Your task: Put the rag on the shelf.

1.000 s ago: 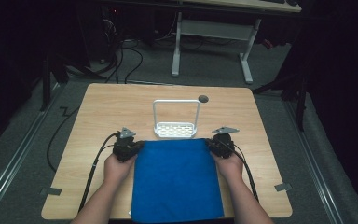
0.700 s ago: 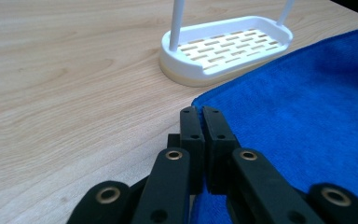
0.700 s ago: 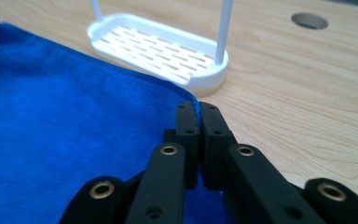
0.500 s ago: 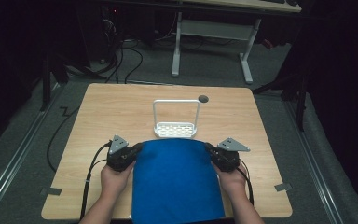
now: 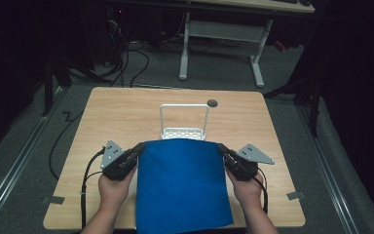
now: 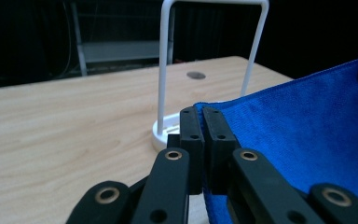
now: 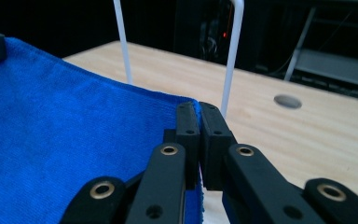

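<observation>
both grippers — left gripper (image 5: 137, 150), right gripper (image 5: 222, 152) — are clamping the blue microfibre cloth's (image 5: 181, 185) far corners, stretching it taut before the white wire rack (image 5: 184, 122).

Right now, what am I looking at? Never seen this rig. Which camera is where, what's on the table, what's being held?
No robot here: a person holds a hand-operated clamp tool in each hand. The high view looks down from above the person's side of the wooden table. The other two views ride on the tools, looking along their black jaws. The left gripper and right gripper are each shut on a far corner of a blue cloth, holding that edge up; the close views show this. Just beyond the cloth stands a white wire rack.
</observation>
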`<action>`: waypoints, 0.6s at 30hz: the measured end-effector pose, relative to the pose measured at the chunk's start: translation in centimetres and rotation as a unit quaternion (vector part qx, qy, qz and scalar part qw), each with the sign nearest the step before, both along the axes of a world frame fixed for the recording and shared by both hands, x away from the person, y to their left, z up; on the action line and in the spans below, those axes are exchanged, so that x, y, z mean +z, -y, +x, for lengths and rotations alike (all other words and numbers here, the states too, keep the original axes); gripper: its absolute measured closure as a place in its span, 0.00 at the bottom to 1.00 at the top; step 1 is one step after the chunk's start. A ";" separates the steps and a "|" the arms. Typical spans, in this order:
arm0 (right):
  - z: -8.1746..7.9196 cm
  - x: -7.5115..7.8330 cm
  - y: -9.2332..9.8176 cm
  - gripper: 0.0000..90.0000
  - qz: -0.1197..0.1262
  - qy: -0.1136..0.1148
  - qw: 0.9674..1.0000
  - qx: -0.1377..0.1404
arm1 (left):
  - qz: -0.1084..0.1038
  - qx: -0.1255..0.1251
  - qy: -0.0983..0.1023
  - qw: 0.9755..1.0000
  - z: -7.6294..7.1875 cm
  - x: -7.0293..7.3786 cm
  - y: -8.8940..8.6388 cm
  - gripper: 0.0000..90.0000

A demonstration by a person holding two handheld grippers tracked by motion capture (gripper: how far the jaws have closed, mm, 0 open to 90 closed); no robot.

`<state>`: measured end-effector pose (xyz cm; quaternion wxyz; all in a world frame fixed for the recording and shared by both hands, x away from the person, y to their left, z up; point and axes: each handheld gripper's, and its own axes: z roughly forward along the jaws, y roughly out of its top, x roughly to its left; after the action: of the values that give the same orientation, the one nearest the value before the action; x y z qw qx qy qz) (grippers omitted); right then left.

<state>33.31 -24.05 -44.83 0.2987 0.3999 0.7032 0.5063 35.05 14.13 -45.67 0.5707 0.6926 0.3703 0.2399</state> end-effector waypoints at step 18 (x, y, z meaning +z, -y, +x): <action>-3.3 5.5 -0.2 0.98 0.041 0.090 0.995 0.017 | -0.035 -0.011 0.103 0.994 -3.4 5.3 -0.3 0.98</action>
<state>30.02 -23.81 -39.31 0.3357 0.3522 0.6589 0.5737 31.65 14.43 -40.40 0.6323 0.6479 0.3101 0.2901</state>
